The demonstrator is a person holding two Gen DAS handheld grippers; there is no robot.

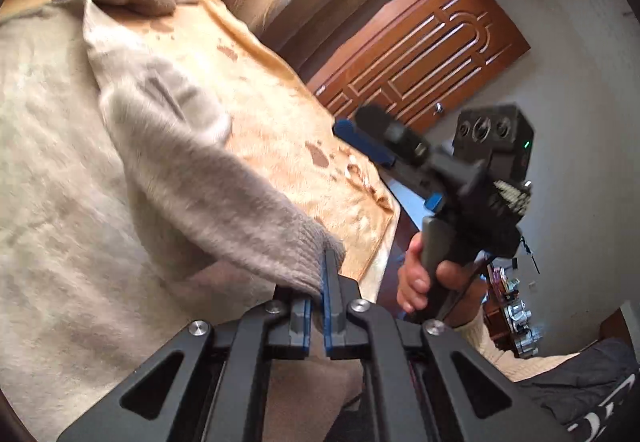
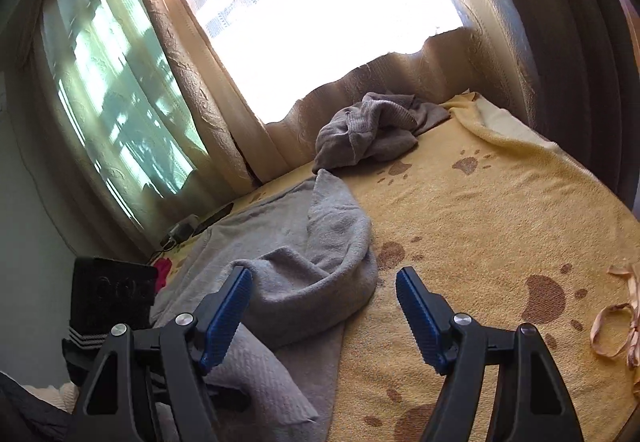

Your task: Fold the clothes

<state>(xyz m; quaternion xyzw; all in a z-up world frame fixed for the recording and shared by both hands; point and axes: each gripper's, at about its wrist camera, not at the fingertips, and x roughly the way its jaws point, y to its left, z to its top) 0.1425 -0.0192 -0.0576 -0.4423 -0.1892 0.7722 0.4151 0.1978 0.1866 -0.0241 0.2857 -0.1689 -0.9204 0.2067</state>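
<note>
A light grey sweater (image 1: 48, 130) lies spread on the bed. My left gripper (image 1: 318, 282) is shut on the ribbed cuff of its sleeve (image 1: 224, 194) and holds the sleeve lifted over the body of the sweater. The sweater also shows in the right wrist view (image 2: 312, 242), the sleeve looped across it. My right gripper (image 2: 324, 294) is open and empty, hovering above the sweater's edge; it also shows in the left wrist view (image 1: 380, 138), held in a hand to the right.
A second crumpled grey garment (image 2: 368, 130) lies at the far end of the bed by the curtain (image 2: 192, 54). The yellow paw-print blanket (image 2: 480, 226) covers the bed. A peach ribbon (image 2: 616, 318) lies at right. A wooden door (image 1: 424, 50) stands beyond the bed.
</note>
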